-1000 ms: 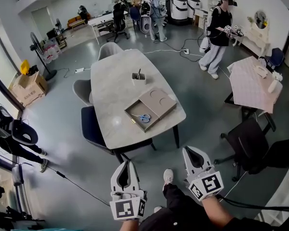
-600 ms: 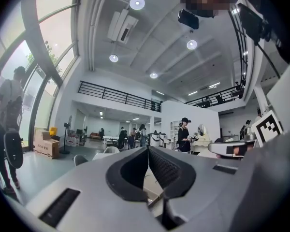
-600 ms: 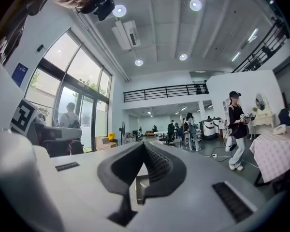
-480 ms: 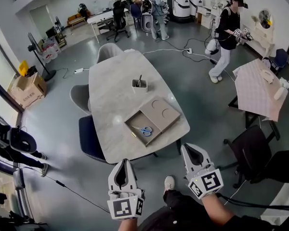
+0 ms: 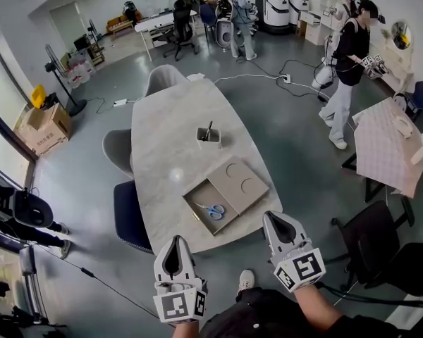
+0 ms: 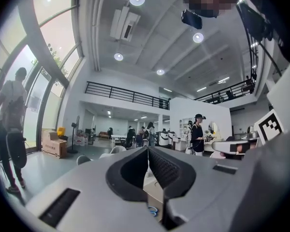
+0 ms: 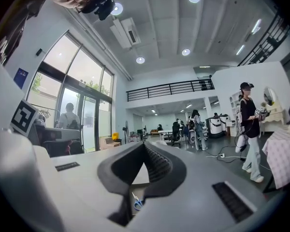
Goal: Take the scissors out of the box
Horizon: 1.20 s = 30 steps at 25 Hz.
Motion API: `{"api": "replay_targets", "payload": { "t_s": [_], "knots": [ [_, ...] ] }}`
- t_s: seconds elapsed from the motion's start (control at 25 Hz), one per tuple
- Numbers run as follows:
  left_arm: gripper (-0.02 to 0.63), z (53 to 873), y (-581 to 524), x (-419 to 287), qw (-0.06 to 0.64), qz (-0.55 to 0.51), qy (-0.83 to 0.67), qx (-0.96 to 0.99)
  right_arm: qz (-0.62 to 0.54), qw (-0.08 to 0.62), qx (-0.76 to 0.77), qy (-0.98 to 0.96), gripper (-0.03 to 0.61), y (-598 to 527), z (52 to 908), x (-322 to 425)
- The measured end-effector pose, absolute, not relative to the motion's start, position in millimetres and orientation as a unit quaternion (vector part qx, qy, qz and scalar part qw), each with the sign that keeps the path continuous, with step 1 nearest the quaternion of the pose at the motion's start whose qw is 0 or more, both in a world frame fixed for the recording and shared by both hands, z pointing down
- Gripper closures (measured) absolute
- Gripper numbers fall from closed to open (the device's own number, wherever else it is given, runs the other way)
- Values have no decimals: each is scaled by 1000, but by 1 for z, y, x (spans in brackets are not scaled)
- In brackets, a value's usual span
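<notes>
Approach step, with left claw and right claw clenched empty, well short of the scissors inside the open box on the counter; next, reach in and spread one claw.

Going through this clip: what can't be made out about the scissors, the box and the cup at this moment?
- Scissors: too small in the head view to tell whether the blades are open or closed. In both gripper views the shut jaws hide most of them.
- Box: in the head view, the panel with two round dents covers its far half.
- Cup: in the head view, the dark stick in it is too small to name.
</notes>
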<state>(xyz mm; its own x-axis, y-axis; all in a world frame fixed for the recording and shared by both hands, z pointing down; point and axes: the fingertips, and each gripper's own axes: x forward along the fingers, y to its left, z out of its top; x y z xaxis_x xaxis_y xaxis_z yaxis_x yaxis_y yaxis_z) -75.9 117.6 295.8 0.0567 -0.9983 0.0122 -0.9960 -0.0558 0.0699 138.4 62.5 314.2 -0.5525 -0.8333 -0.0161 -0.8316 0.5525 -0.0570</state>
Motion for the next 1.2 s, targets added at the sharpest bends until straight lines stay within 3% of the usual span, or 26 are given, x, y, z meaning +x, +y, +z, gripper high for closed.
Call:
{"api": "replay_targets", "payload": {
  "t_s": [1.2],
  "knots": [
    [597,289,33,-109,19,-27,-708,706,-16,22,-437,899,583,-39,311,96]
  ]
}}
